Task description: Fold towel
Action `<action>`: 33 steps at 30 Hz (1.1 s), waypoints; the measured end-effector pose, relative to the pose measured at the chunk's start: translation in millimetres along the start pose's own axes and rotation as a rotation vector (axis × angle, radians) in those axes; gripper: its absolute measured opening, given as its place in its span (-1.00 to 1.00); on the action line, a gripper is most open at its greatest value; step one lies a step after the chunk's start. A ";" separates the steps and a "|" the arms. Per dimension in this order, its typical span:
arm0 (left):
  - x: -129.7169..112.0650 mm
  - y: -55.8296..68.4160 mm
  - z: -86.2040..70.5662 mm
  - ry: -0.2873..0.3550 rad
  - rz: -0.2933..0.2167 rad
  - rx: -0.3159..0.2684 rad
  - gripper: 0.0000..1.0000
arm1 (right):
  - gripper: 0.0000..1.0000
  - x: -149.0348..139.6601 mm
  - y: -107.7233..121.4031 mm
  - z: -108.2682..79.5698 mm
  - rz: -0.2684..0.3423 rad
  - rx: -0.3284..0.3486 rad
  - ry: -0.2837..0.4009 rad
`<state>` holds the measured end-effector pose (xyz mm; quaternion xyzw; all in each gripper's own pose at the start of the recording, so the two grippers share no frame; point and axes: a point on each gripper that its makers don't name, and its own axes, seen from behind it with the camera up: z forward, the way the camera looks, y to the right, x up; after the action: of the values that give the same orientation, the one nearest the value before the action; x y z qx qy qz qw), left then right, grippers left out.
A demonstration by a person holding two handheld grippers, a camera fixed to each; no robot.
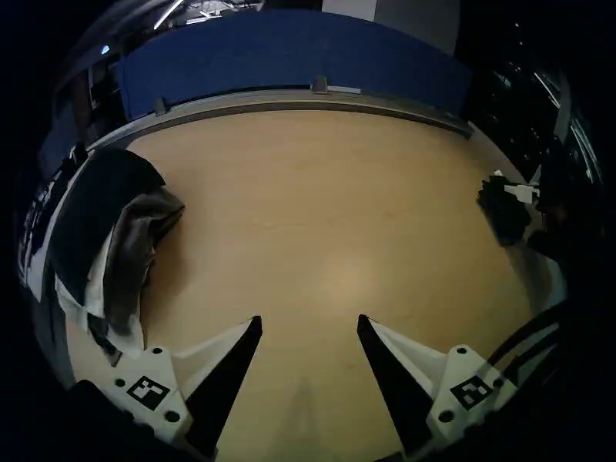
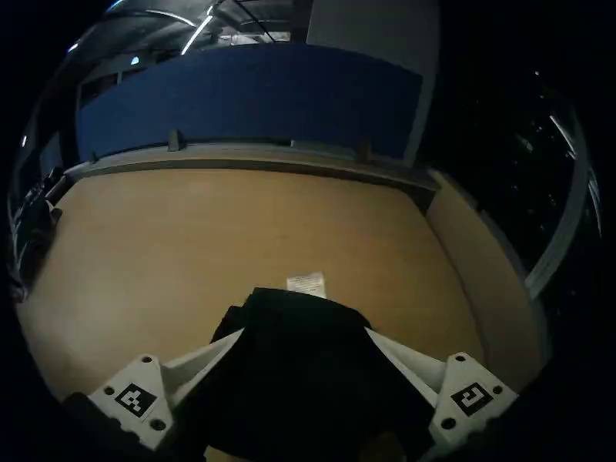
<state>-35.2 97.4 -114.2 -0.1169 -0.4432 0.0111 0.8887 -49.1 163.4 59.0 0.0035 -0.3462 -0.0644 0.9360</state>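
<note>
The towel (image 2: 300,385) is straddled by the right hand-held gripper (image 2: 305,331) for folding, grip unclear; the left hand-held gripper (image 1: 308,323) is held open, empty.

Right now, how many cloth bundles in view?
2. A black towel between the right gripper's fingers; a heap of dark, grey and white cloth at the table edge in the left gripper view, maybe several pieces.

Light wooden tabletop (image 1: 323,200), bounded at its far edge by a grey rail (image 1: 369,104) on which small grey brackets (image 1: 319,83) carry an upright blue partition (image 1: 292,54). In the right gripper view a second wooden surface (image 2: 477,262) adjoins it at the right. Beyond the partition stand a pale wall panel (image 2: 369,31) and ceiling strip lights (image 2: 199,31); the surrounding room is dim.
</note>
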 end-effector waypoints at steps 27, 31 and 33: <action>1.3 0.5 3.7 -0.005 0.012 0.002 0.84 | 1.00 -6.9 -9.3 3.9 -0.022 0.023 0.011; 4.1 2.5 3.8 0.000 0.013 -0.003 0.84 | 1.00 1.6 -8.3 -10.4 -0.024 0.018 0.036; 4.9 3.4 3.6 0.002 0.012 -0.005 0.84 | 1.00 5.4 -7.2 -17.8 -0.017 0.016 0.047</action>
<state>-34.7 102.0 -109.0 -0.1218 -0.4414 0.0154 0.8889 -34.4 154.9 48.7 0.0155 -0.3247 -0.0695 0.9431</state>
